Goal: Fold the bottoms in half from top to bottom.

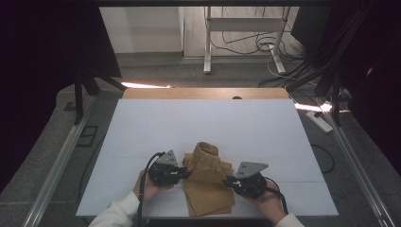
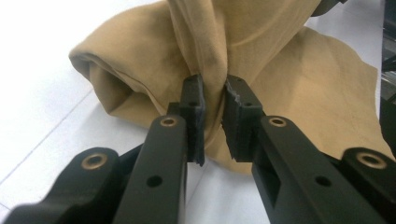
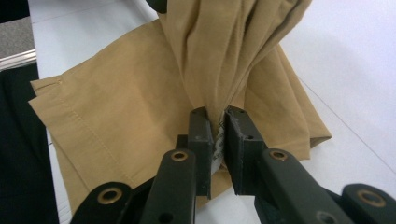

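Two black two-jaw grippers pinch one tan, soft cotton cloth (image 1: 208,182), folded and part-bunched on the white table sheet (image 1: 203,125) near the person's edge; the left gripper (image 2: 214,100) is clamped on a gathered ridge of the fabric, with a rolled, hollow end of the cloth just beside its left jaw; the right gripper (image 3: 217,122) is clamped on a bundle of pleats, with a pale tag or label showing between its pads, and flat stitched layers lie under and to the left of its jaws; in the high view the left gripper (image 1: 182,174) and the right gripper (image 1: 229,180) face each other across the cloth, each touching it.

Both bites look shallow, taken close to the jaw tips; a pull apart, or a lift, could draw the ridge out of either grip, I judge, and the cloth would slump back in a heap; the right jaws may hold the tag more than the fabric, so that side seems likelier to slip; uneven pulling could also drag the lower folded layers off the near table edge.
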Demonstrator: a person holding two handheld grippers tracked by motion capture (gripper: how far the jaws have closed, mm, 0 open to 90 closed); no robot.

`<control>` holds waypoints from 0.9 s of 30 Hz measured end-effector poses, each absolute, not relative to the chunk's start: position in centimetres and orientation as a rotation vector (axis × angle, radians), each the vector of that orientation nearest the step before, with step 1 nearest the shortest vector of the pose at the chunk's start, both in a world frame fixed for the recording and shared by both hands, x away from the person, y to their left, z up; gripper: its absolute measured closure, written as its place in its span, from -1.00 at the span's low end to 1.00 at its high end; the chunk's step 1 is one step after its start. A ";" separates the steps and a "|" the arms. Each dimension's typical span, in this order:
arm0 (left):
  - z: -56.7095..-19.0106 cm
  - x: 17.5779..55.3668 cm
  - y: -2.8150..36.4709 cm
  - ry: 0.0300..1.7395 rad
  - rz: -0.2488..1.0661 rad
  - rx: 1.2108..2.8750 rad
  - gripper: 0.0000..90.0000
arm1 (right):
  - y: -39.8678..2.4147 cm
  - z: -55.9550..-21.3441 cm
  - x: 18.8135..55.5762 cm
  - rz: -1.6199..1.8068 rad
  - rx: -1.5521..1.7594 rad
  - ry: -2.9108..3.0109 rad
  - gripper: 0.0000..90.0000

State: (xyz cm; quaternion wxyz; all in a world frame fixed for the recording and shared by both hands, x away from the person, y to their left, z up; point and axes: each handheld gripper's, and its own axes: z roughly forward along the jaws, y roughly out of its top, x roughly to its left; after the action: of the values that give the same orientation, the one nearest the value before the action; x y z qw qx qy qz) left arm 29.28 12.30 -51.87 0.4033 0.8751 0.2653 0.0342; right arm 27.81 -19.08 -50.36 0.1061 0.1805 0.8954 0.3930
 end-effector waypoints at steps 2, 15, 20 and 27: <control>-51.9 29.2 12.3 0.670 0.083 2.213 0.73 | -19.1 -50.4 27.7 1.159 0.532 2.643 0.78; -51.8 28.9 13.0 0.748 0.055 2.208 0.14 | -19.5 -50.7 27.5 1.163 0.561 2.670 0.36; -51.6 28.8 14.5 0.778 0.059 2.209 -0.12 | -19.8 -50.9 27.4 1.155 0.589 2.677 0.10; -51.4 29.1 16.4 0.871 0.116 2.158 -0.15 | -21.9 -50.3 28.3 1.121 0.730 2.675 -0.18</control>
State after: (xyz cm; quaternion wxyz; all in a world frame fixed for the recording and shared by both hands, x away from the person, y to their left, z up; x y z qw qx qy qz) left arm 29.10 16.38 -51.40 0.3946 0.8509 0.3436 0.0459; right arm 28.26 -21.94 -50.29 0.0752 0.2432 0.8920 0.3737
